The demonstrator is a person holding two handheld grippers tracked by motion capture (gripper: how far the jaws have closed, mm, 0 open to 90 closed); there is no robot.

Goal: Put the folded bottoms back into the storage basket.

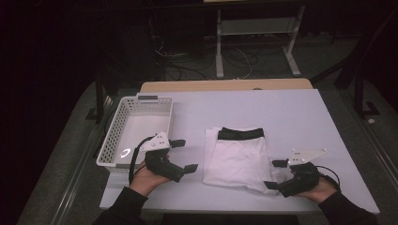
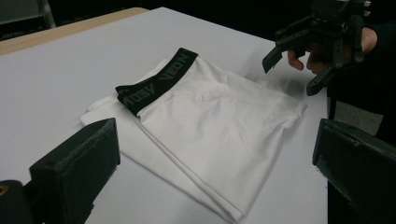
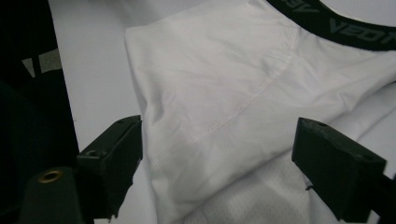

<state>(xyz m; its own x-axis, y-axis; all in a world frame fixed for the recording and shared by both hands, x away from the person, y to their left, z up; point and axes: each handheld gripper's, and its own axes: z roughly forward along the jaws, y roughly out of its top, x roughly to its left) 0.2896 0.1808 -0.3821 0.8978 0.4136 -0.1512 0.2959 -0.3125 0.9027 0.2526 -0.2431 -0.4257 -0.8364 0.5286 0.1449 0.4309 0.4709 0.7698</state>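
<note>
A folded white garment [image 1: 239, 157] with a black waistband [image 1: 240, 134] lies flat in the middle of the white table [image 1: 291, 112]. My left gripper [image 1: 187, 155] hovers just left of it, jaws wide apart and empty. In the left gripper view, the garment [image 2: 210, 121] stretches out ahead of that gripper [image 2: 215, 154], and the right gripper [image 2: 292, 72] shows beyond its far corner. My right gripper [image 1: 274, 174] sits at the garment's near right corner, open. Seen from the right gripper [image 3: 224, 154], the cloth [image 3: 224, 79] lies ahead between the jaws, and neither pad presses on it.
A white perforated basket [image 1: 141, 101] stands at the table's left edge, just behind my left hand. The table's front edge runs close under both hands. Metal frame legs [image 1: 218, 47] and cables stand on the dark floor beyond the table.
</note>
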